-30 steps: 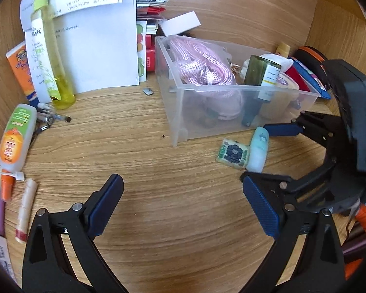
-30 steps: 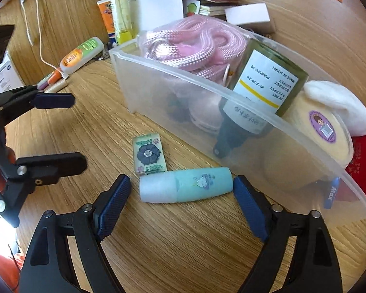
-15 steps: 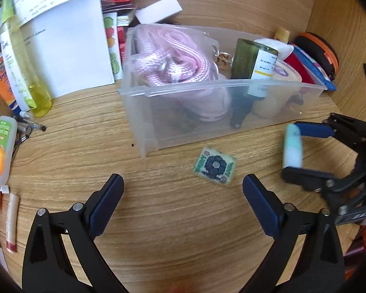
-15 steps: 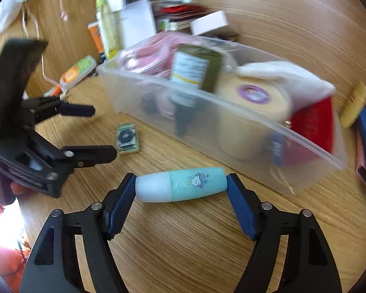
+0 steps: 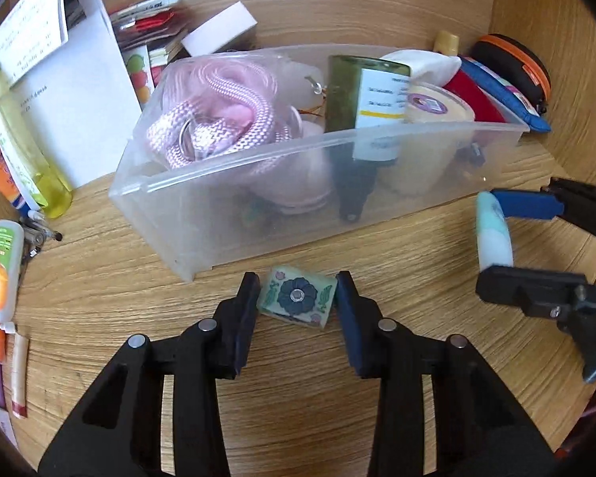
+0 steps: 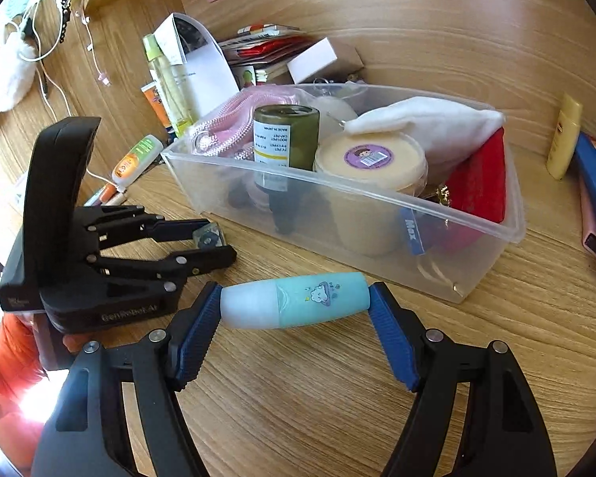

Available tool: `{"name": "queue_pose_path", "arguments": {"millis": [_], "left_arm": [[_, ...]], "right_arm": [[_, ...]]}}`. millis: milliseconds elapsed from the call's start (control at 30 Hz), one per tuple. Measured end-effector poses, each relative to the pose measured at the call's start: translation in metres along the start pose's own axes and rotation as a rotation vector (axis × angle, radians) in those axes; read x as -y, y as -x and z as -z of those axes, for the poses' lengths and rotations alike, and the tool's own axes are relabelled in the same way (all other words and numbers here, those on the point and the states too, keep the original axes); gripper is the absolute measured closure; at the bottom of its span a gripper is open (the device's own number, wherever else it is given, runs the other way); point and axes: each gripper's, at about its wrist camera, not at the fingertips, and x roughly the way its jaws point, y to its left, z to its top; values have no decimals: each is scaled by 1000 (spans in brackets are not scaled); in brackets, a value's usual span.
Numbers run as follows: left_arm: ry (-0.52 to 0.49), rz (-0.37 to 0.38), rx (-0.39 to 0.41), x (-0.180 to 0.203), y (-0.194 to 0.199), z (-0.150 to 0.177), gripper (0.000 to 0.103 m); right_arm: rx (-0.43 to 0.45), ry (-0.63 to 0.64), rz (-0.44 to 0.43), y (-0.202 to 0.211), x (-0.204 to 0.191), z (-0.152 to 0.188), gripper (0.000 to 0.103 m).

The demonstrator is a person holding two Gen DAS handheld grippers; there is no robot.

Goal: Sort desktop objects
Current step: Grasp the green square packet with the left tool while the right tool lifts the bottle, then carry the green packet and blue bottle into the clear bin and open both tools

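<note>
My landmark is the long clear plastic storage bin (image 5: 226, 214), which sits on the light wooden desk (image 5: 298, 417) and is already crowded: a coil of pink woven rope (image 5: 218, 107), a dark green bottle with a white label (image 6: 286, 135) standing nose-down, and a round cream tub with a purple sticker (image 6: 369, 159).

My left gripper (image 5: 296, 298) points down at the desk just in front of the bin's near wall. Its jaws are closing, and between them lies a small square green tile printed with a dark blue flower (image 5: 296, 298). The left pad looks to be against the tile's edge, the right pad at or almost at the other; I cannot tell whether they press it yet. The tile lies flat on the desk, so I judge it is the next thing meant for the bin.

My right gripper (image 6: 294, 302) is in front of the bin's near right end. It grips a pale turquoise tube with a frosted white cap and a little cloud drawing (image 6: 294, 302) end to end, cap against one pad, base against the other. The tube is level and seems clear of the desk, which suits carrying it over the bin's wall.
</note>
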Motion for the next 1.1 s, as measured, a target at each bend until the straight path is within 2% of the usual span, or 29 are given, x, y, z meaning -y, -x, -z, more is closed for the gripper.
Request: {"name": "queue_pose_path", "arguments": {"millis": [267, 500, 667, 700, 967, 1100], "left_arm": [[37, 47, 52, -10, 33, 2, 65], [66, 78, 139, -18, 68, -8, 64], [84, 82, 210, -29, 90, -14, 64], [86, 80, 219, -16, 83, -23, 64], [98, 44, 272, -18, 88, -41, 64], [116, 52, 276, -25, 85, -50, 64]], "right_arm": [[35, -57, -6, 10, 13, -4, 31], [103, -121, -41, 33, 26, -13, 31], [142, -127, -13, 49, 31, -22, 32], [159, -125, 5, 54, 32, -24, 31], [208, -89, 87, 74, 42, -46, 31], [229, -95, 106, 77, 50, -58, 31]]}}
